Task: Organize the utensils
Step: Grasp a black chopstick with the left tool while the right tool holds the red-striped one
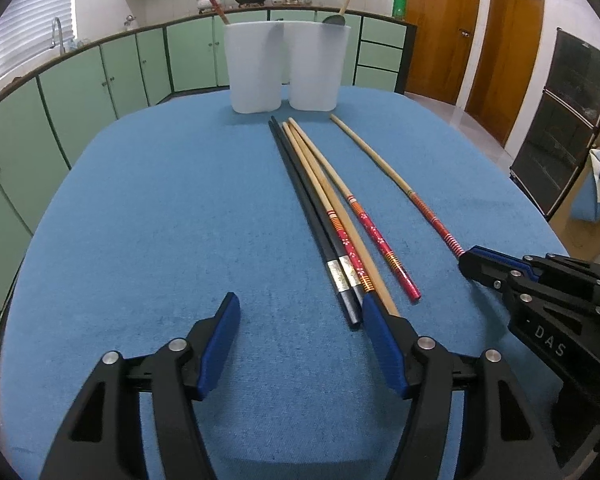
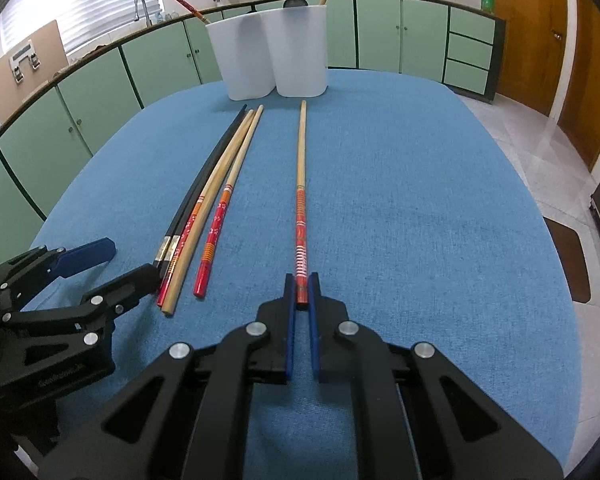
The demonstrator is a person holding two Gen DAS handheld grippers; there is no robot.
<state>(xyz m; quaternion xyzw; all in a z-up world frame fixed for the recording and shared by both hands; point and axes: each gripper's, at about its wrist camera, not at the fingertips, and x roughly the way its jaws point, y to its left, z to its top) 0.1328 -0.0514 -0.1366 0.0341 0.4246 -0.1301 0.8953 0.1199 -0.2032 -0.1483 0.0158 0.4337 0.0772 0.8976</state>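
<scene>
The right gripper (image 2: 302,286) is clamping its jaws on a lone chopstick's (image 2: 301,184) red end. The chopstick is lying lengthwise on the desk (image 2: 420,220), pointing toward the white holder (image 2: 268,60). The left gripper (image 1: 300,312) is hovering with jaws apart, holding nothing.

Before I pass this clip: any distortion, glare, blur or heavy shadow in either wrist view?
Left wrist view: strong fisheye bowing of the table edge and cabinets, dark vignette corners, bright window top left; the chopsticks look sharp, with soft shadows. Right wrist view: same bowing, washed-out window, some floor sheen at right; the held chopstick stays crisp in the right tool.
</scene>
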